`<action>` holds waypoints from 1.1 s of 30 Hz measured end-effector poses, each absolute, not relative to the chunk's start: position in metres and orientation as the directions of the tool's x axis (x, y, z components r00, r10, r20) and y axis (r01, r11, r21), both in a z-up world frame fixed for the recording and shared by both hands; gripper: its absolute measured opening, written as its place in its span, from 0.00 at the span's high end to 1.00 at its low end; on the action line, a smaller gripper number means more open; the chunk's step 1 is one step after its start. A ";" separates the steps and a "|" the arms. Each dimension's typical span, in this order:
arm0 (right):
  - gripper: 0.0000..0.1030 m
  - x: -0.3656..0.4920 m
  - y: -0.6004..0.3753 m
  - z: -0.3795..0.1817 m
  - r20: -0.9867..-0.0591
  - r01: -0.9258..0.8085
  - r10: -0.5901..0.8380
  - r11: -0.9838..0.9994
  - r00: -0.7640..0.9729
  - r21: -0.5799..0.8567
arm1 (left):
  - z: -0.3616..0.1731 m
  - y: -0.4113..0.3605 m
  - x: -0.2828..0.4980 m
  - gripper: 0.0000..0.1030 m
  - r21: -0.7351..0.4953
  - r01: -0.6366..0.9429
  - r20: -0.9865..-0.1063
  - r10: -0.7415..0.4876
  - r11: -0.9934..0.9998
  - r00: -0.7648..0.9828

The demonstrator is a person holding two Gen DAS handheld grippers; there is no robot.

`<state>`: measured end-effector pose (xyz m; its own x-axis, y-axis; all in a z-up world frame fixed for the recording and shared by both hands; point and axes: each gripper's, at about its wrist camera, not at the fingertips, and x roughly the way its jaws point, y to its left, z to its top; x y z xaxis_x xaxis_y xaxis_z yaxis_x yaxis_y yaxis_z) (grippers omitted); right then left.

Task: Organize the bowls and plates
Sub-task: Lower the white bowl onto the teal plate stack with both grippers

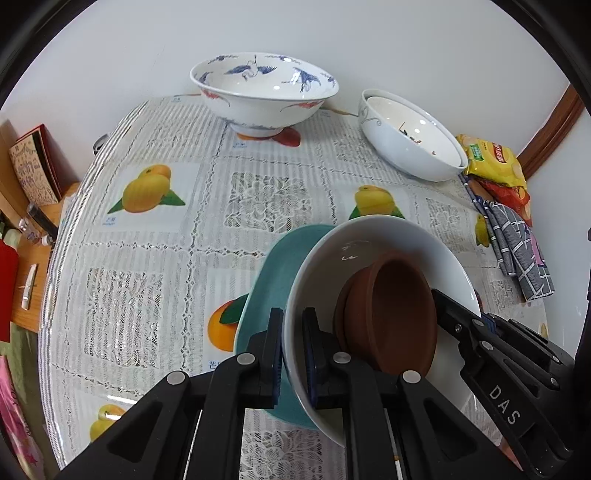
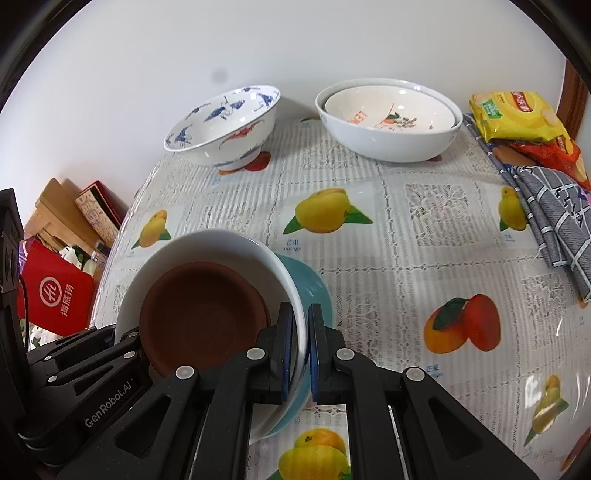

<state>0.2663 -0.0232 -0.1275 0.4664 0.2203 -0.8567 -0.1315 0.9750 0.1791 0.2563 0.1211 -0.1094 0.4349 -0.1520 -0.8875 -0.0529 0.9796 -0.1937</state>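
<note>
We hold a white bowl (image 1: 369, 240) by its rim from both sides: our left gripper (image 1: 293, 354) has its fingers (image 1: 274, 332) pinched shut on the near wall, and our right gripper (image 2: 300, 350) has its fingers (image 2: 285, 332) clamped the same way on the opposite rim. Inside the white bowl lies a brown clay dish (image 1: 391, 314), tilted against the wall. Under the white bowl sits a teal dish (image 1: 273, 273); in the right wrist view it lies against the bowl's outside and between the right fingers, so it looks nested beneath, though we cannot tell whether it is gripped too.

Toward the back of the tabletop (image 1: 177, 229) stands a footed bowl with blue cranes (image 1: 264, 99), upright and empty. Beside it, apart, a plain white bowl (image 2: 391, 144) carries a smaller flower-patterned bowl (image 2: 388, 110) nested within.

The tabletop wears a lace-print cover with fruit pictures. At its right edge lie a yellow snack packet (image 2: 517, 118), an orange one (image 2: 554, 155) beneath, and a grey checked cloth (image 2: 554, 218). A white wall (image 1: 332, 33) stands behind; off the left edge we see a red bag (image 2: 55, 295) and boxes (image 2: 96, 214).
</note>
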 end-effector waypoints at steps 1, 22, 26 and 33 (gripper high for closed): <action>0.92 0.267 -0.023 -0.129 -0.859 -0.132 0.219 0.975 0.463 0.178 | -0.112 0.121 0.257 0.90 -0.195 -0.054 -0.889 -0.153 0.979 0.432; 0.91 0.276 -0.024 -0.144 -0.853 -0.153 0.243 0.969 0.462 0.194 | -0.125 0.125 0.269 0.90 -0.217 -0.044 -0.885 -0.178 0.975 0.431; 0.91 0.275 -0.023 -0.143 -0.850 -0.161 0.242 0.969 0.467 0.187 | -0.126 0.125 0.268 0.90 -0.218 -0.044 -0.885 -0.179 0.975 0.431; 0.89 0.275 -0.026 -0.141 -0.853 -0.173 0.255 0.965 0.456 0.196 | -0.124 0.126 0.269 0.86 -0.211 -0.047 -0.895 -0.174 0.976 0.411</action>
